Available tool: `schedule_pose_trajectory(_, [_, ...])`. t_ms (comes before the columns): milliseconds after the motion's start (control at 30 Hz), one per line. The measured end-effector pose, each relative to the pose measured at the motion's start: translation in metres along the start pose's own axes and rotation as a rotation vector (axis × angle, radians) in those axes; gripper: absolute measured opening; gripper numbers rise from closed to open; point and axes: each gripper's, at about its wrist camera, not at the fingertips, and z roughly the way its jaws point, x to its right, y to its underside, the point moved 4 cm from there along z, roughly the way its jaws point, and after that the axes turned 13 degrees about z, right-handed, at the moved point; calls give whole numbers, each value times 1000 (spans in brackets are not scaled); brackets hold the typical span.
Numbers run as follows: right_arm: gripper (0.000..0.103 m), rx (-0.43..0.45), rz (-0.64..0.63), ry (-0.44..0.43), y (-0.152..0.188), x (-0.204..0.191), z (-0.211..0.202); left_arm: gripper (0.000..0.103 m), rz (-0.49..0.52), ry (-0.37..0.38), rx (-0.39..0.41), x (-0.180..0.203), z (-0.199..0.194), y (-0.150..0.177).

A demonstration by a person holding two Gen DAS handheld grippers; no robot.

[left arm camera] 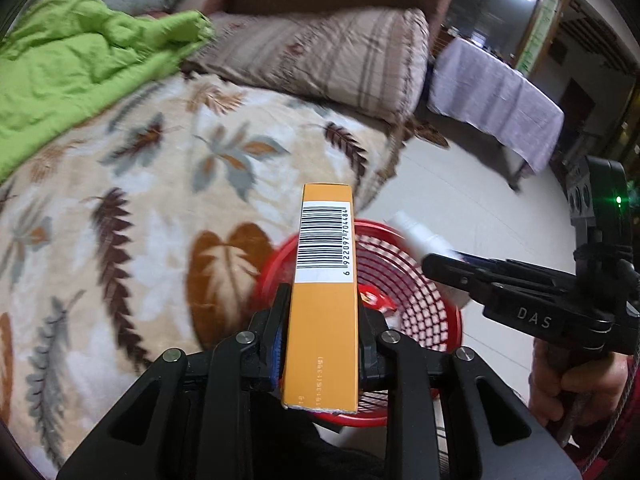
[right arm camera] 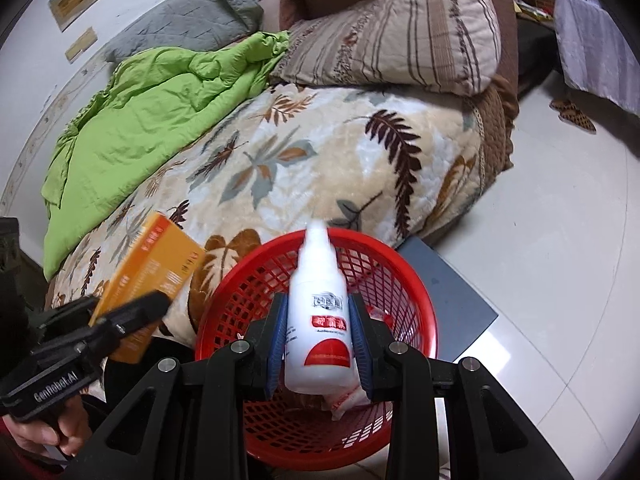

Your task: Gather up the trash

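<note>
The left gripper [left arm camera: 322, 316] is clamping a long orange box [left arm camera: 324, 280] between its pads, barcode side facing up, the box sticking out forward past the fingertips. Off to this gripper's left and ahead, a leaf-patterned blanket [left arm camera: 160, 200] is covering the bed, with a crumpled green quilt [left arm camera: 80, 72] lying farther back on it and a striped pillow [left arm camera: 332, 56] sitting beyond that. Just below and to the right of the box's front half, the red mesh basket [left arm camera: 420, 292] is standing on the pale floor, hard against the bed's edge, and something red and white is lying inside it, too blurred to name.

Moving right, the right gripper [right arm camera: 320, 340] is squeezing a white plastic bottle [right arm camera: 318, 312] with a red label, its blue pads [right arm camera: 278, 344] pressing on both sides of the body and the nozzle pointing away. This bottle is hanging directly above the basket's opening [right arm camera: 416, 292], the rim ringing it on all sides in the right wrist view. Under the bottle's base, a crumpled white wrapper [right arm camera: 344, 400] is resting in the basket. To this gripper's left, the other gripper and its orange box [right arm camera: 160, 264] are showing above the blanket, near the basket's rim, with a hand [right arm camera: 44, 428] gripping the handle below. Right of the basket, a dark grey flat panel [right arm camera: 448, 288] is lying on the floor.
</note>
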Motion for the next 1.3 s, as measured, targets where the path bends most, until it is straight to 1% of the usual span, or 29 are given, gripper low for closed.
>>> schedule_pose_trajectory(33, [37, -1, 3, 1, 1, 1, 0, 43, 7, 6, -4, 3, 2, 1])
schedule_pose_trajectory(67, [42, 4, 5, 7, 1, 1, -1, 53, 12, 3, 3, 4, 0, 2])
schedule_pose_trajectory(100, [48, 11, 4, 14, 1, 1, -2, 55, 14, 0, 9, 5, -2, 2])
schedule_pose_trajectory(200, [53, 33, -13, 29, 1, -5, -8, 58, 12, -13, 44, 2, -15, 2])
schedule_pose_trajectory(267, [57, 46, -27, 48, 1, -13, -11, 70, 0, -41, 69, -7, -26, 3])
schedule_pose_trajectory(300, [62, 61, -35, 68, 0, -17, -13, 73, -9, -59, 88, -12, -34, 4])
schedule_pose_trajectory(333, [64, 90, -50, 104, -1, -23, -17, 78, -19, -87, 107, -19, -43, 7])
schedule_pose_trajectory(367, [71, 115, -62, 127, -2, -29, -21, 81, -24, -116, 123, -25, -51, 10])
schedule_pose_trajectory(400, [77, 145, -77, 153, -4, -36, -26, 83, -29, -145, 136, -32, -58, 13])
schedule_pose_trajectory(467, [85, 225, -94, 209, -8, -51, -38, 83, -44, -204, 161, -47, -76, 18])
schedule_pose_trajectory(533, [90, 295, -102, 235, -11, -67, -51, 86, -56, -264, 196, -61, -97, 24])
schedule_pose_trajectory(567, [93, 339, -103, 249, -12, -76, -58, 90, -62, -293, 211, -67, -107, 26])
schedule_pose_trajectory(600, [99, 386, -99, 274, -13, -85, -64, 92, -66, -322, 228, -73, -117, 29])
schedule_pose_trajectory(633, [103, 452, -89, 316, -11, -94, -73, 94, -69, -353, 247, -79, -128, 32])
schedule_pose_trajectory(667, [103, 505, -85, 334, -9, -103, -80, 95, -70, -379, 262, -84, -138, 35])
schedule_pose_trajectory(700, [103, 549, -91, 328, -5, -111, -87, 96, -72, -407, 273, -88, -146, 39])
schedule_pose_trajectory(733, [103, 585, -102, 298, 2, -121, -93, 96, -79, -443, 277, -93, -155, 43])
schedule_pose_trajectory(767, [103, 597, -105, 286, 5, -127, -96, 96, -85, -466, 281, -97, -161, 47])
schedule_pose_trajectory(833, [103, 604, -87, 269, 16, -133, -97, 97, -109, -514, 289, -105, -176, 57])
schedule_pose_trajectory(867, [103, 592, -66, 256, 22, -135, -94, 98, -122, -544, 288, -108, -181, 62])
schedule_pose_trajectory(933, [103, 534, -40, 264, 36, -136, -84, 100, -134, -604, 283, -111, -189, 71])
schedule_pose_trajectory(1000, [103, 466, -51, 282, 46, -139, -70, 102, -137, -659, 263, -113, -192, 80])
schedule_pose_trajectory(1033, [103, 431, -61, 292, 51, -140, -64, 102, -136, -677, 251, -113, -192, 84])
schedule_pose_trajectory(1100, [103, 396, -69, 301, 57, -139, -57, 102, -130, -712, 219, -114, -190, 93])
schedule_pose_trajectory(1167, [103, 375, -63, 303, 60, -135, -53, 102, -124, -740, 186, -113, -187, 102])
schedule_pose_trajectory(1233, [103, 361, -51, 307, 61, -131, -51, 102, -124, -752, 160, -113, -184, 108])
schedule_pose_trajectory(1300, [103, 346, -36, 312, 61, -126, -49, 102, -133, -736, 138, -112, -179, 111])
